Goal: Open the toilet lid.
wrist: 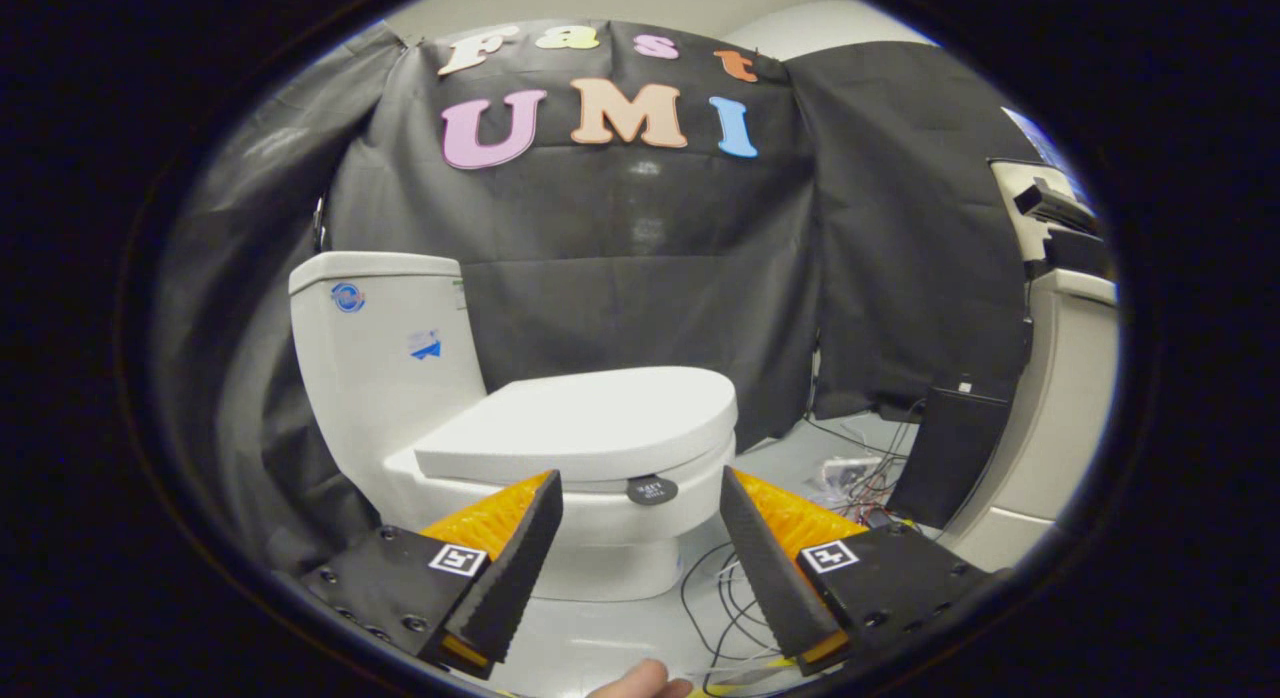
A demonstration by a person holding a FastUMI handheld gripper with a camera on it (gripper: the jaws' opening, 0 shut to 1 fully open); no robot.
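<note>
A white toilet (600,538) stands just ahead of my fingers, its tank (385,348) at the back left against the black cloth. The lid (590,418) lies flat and closed over the seat. A small dark round tag (652,490) hangs under the lid's front edge. My gripper (640,483) is open, the two fingers spread wide at the level of the lid's front rim, with that rim and the tag in line between them a little beyond the tips. Nothing is held.
Loose cables (730,598) lie on the pale floor to the right of the toilet base. A black box (945,458) leans against a white cabinet (1050,418) on the right. A fingertip (640,683) of the person shows below the fingers.
</note>
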